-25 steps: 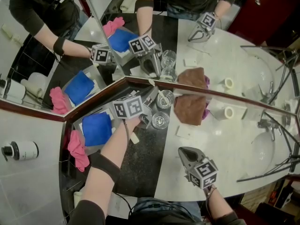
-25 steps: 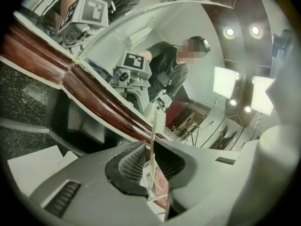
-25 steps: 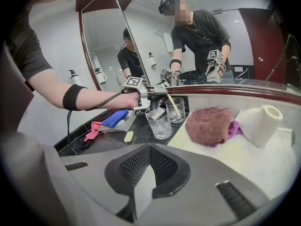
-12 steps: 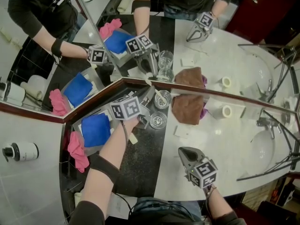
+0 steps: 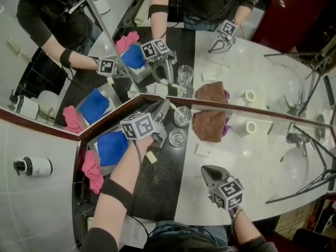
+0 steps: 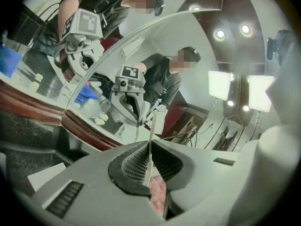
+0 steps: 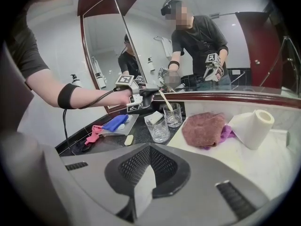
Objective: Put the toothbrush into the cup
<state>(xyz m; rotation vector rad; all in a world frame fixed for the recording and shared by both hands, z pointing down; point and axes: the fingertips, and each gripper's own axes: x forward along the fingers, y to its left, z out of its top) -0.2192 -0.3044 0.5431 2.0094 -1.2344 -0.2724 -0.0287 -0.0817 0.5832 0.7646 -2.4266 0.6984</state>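
– Between the left gripper's (image 6: 149, 173) jaws, what is gripped?
– The toothbrush (image 6: 151, 140) is clamped by its thin handle, with the bristle end pointing away from the jaws. The jaws have just been closing on it. The right gripper (image 7: 141, 192) is clenched on nothing and is held over the white counter (image 5: 252, 161), well right of the rear cup (image 5: 182, 115).
– How much is judged done?
– The pick-up is done. The toothbrush is seen slanting over the rear cup's mouth, but whether its tip is inside cannot be told. Lowering and release are left.
– And around that cup?
– A front cup (image 5: 177, 137) stands just before it on dark stone. A brown towel (image 5: 207, 121) lies just right of it, with a paper roll (image 5: 252, 126) and sink (image 5: 294, 167) farther right. A blue cloth (image 5: 112, 146) is to its left. Mirrors (image 5: 262, 72) rise right behind it.
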